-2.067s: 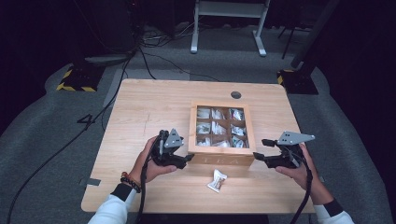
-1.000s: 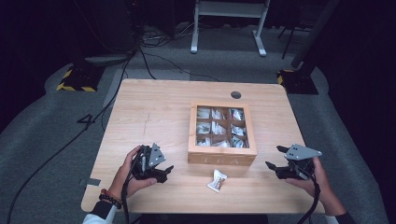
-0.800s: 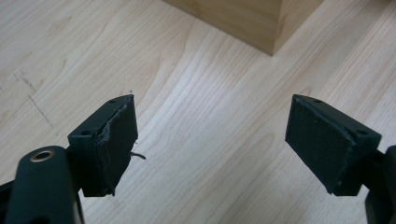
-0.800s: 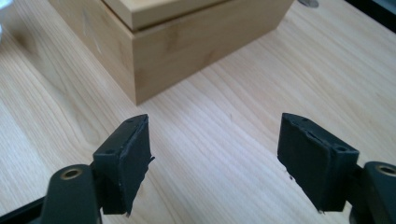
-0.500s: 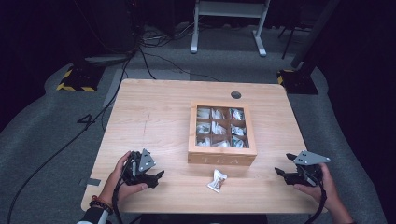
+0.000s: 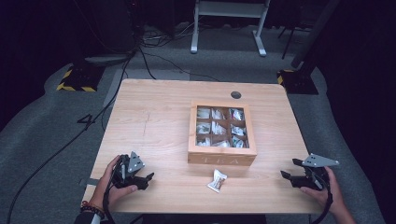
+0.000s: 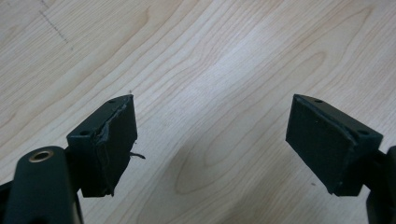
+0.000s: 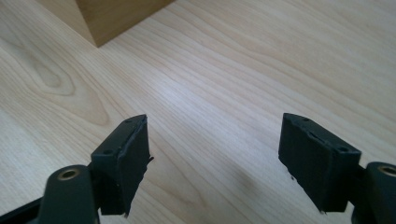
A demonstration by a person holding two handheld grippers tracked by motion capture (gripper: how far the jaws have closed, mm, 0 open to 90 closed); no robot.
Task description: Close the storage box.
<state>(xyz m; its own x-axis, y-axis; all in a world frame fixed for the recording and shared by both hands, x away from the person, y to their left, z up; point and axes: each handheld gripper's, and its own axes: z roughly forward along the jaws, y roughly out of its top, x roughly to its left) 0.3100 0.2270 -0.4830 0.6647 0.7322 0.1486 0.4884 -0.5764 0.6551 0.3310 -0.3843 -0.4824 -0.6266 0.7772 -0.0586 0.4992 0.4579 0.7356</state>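
A wooden tea box (image 6: 222, 134) with a glass lid stands mid-table, with several packets in its compartments. One small packet (image 6: 217, 180) lies loose on the table just in front of it. My left gripper (image 6: 144, 179) rests at the front left corner, open, with bare wood between its jaws (image 7: 210, 140). My right gripper (image 6: 290, 173) sits at the front right, open and holding nothing (image 8: 212, 154). A corner of the tea box (image 8: 112, 18) shows at the top left of the right gripper view.
The wooden table (image 6: 154, 121) has a cable hole (image 6: 236, 94) near its far edge. Around it lies dark floor with cables (image 6: 140, 51), a white stand (image 6: 229, 18) behind, and yellow-black striped bases (image 6: 74, 79) at the far corners.
Both grippers have drawn back from the sides of the tea box toward the table's front corners. The box and the loose packet have stayed put.
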